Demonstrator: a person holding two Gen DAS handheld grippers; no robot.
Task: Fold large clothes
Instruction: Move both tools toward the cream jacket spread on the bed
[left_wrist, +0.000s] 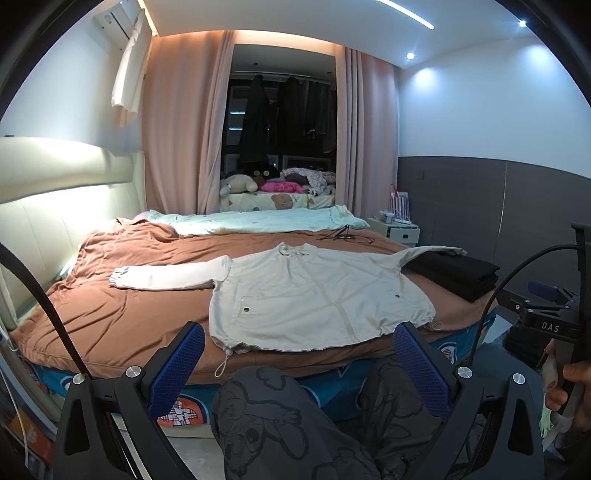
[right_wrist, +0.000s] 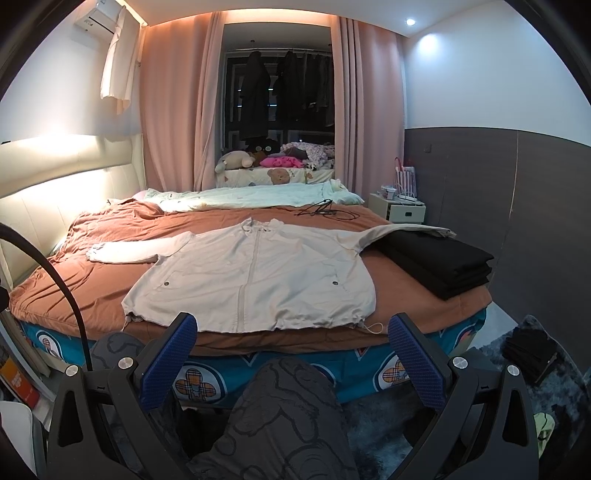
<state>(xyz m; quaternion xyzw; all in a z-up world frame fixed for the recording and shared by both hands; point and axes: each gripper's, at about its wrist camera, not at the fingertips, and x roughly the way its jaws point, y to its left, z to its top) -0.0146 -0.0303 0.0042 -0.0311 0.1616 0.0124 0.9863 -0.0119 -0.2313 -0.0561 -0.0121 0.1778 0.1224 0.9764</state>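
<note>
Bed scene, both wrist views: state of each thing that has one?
beige jacket: spread flat, front up, zipped, unfolded
left sleeve: stretched out flat on brown bedspread
right sleeve: draped over black stack
black stack: folded, at bed's right edge
curtains: drawn apart
pale quilt: laid along the far side
left gripper: open, empty
right gripper: open, empty

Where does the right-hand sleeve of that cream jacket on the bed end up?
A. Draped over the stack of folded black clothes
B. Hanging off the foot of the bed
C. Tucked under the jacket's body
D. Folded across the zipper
A: the cream jacket lies flat, zipped front up, on the brown bedspread, and that sleeve stretches out over the top of the stack of folded black clothes.
</note>
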